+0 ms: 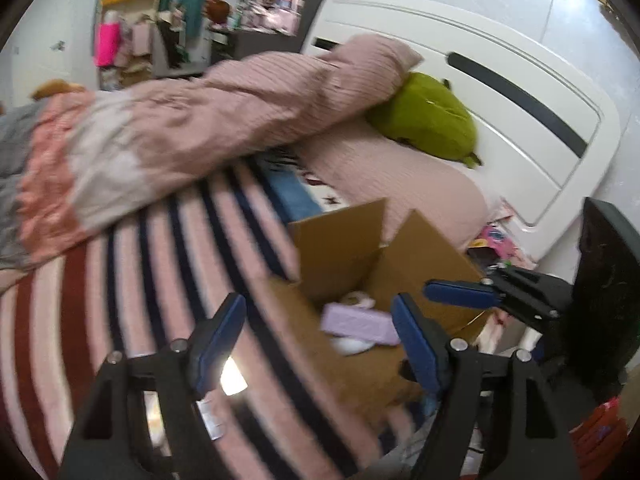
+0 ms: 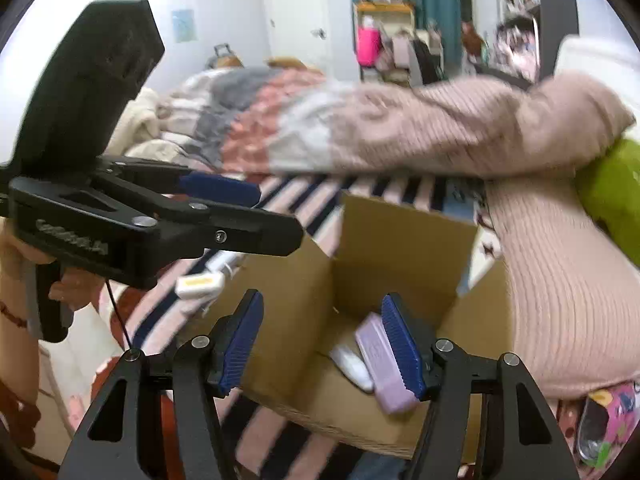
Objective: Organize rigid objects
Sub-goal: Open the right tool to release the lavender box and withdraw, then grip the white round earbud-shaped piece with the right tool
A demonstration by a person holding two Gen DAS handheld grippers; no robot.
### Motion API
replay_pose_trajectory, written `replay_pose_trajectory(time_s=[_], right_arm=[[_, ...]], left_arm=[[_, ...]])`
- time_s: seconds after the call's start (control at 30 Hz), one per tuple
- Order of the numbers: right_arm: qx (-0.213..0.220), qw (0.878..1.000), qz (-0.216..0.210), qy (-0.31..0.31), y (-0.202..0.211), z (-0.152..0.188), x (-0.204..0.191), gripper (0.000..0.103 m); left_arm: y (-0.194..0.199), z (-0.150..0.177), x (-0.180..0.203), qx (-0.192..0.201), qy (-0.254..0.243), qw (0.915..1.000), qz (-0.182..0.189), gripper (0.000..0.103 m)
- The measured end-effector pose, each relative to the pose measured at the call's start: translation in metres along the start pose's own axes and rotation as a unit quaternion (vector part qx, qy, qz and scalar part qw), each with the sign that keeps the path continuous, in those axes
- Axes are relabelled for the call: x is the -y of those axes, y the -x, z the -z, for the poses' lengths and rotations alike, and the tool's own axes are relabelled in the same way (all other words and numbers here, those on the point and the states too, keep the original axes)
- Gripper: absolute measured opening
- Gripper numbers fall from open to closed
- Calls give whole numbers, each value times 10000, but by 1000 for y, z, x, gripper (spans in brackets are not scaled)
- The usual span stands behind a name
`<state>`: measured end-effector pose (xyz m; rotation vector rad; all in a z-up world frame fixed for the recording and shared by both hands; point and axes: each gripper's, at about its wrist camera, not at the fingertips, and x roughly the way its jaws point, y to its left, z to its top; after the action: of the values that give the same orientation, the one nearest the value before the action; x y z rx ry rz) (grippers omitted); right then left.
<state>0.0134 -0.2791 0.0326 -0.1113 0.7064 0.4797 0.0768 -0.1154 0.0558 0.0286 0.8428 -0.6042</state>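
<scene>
Open brown cardboard box [image 2: 384,280], frame centre: holds lilac rectangular block [image 2: 384,364]. Left gripper [image 1: 320,336] and right gripper [image 2: 324,344]: jaws apart, empty.

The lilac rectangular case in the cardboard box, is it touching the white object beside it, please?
Touching: the right wrist view shows the lilac rectangular case lying against the white object, no gap.

both claws, left [image 1: 318,342] and right [image 2: 322,344], gape empty.

A lived-in bedroom: bed [image 1: 160,240] with striped blanket, white headboard [image 1: 500,100], cluttered shelves [image 1: 272,4].
</scene>
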Motion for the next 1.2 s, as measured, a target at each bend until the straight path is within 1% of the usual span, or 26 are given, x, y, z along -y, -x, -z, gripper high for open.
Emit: replay_pose_trajectory(time_s=[0.07, 0.17, 0.23, 0.33, 0.5, 0.6, 0.63, 0.67, 0.7, 0.73, 0.8, 0.83, 0.9, 0.93, 1.03, 1.07, 1.1, 1.13, 1.2], right_arm=[[149, 9996, -204, 92, -1, -1, -22, 58], [208, 9986, -396, 271, -9, -1, -57, 58], [165, 9976, -545, 404, -21, -1, -81, 58], [-41, 9958, -775, 480, -48, 3, -109, 58], [-377, 9916, -1137, 490, -101, 18, -145, 58], [-557, 9901, -1219, 424, -132, 31, -155, 58], [-665, 9897, -1207, 388, -146, 36, -156, 58], [-791, 9892, -1183, 360, -160, 41, -156, 58], [-886, 9888, -1152, 332, -170, 46, -155, 58], [-983, 9885, -1117, 264, -182, 52, -153, 58], [-1098, 9884, -1029, 194, -200, 61, -148, 58], [-1038, 9908, -831, 259, -206, 64, -148, 58], [-923, 9939, -418, 442, -212, 68, -148, 58], [-908, 9943, -319, 468, -214, 68, -147, 58], [-851, 9958, -139, 310, -217, 69, -137, 58], [-848, 9960, -64, 270, -218, 69, -134, 49], [-882, 9956, 15, 302, -219, 69, -133, 36], [-935, 9948, 103, 378, -218, 71, -133, 26], [-961, 9943, 118, 448, -210, 75, -130, 26]], left_arm=[[18, 9, -17, 138, 13, 9994, -306, 75], [36, 22, -42, 247, 88, 9980, -573, 75], [45, 35, -63, 334, 119, 9965, -762, 76], [52, 58, -97, 408, 218, 9946, -926, 76], [34, 98, -153, 320, 508, 9914, -1162, 78], [16, 115, -177, 242, 790, 9902, -1127, 78], [9, 119, -184, 121, 868, 9893, -1166, 78], [3, 123, -190, -1, 929, 9864, -1358, 78], [0, 125, -192, -47, 945, 9837, -1527, 78], [-2, 128, -193, -53, 944, 9827, -1592, 78], [-7, 137, -198, -65, 1045, 9838, -1454, 78], [-9, 139, -200, -110, 1093, 9837, -1420, 78], [-13, 140, -203, -203, 1112, 9807, -1596, 78], [-13, 141, -202, -210, 1077, 9799, -1664, 78], [-10, 142, -204, -149, 1149, 9806, -1580, 78], [-10, 143, -206, -125, 1185, 9808, -1545, 78], [-9, 143, -206, -108, 1217, 9810, -1509, 78], [-9, 143, -204, -107, 1245, 9811, -1478, 78], [-10, 144, -202, -107, 1244, 9820, -1415, 78]])
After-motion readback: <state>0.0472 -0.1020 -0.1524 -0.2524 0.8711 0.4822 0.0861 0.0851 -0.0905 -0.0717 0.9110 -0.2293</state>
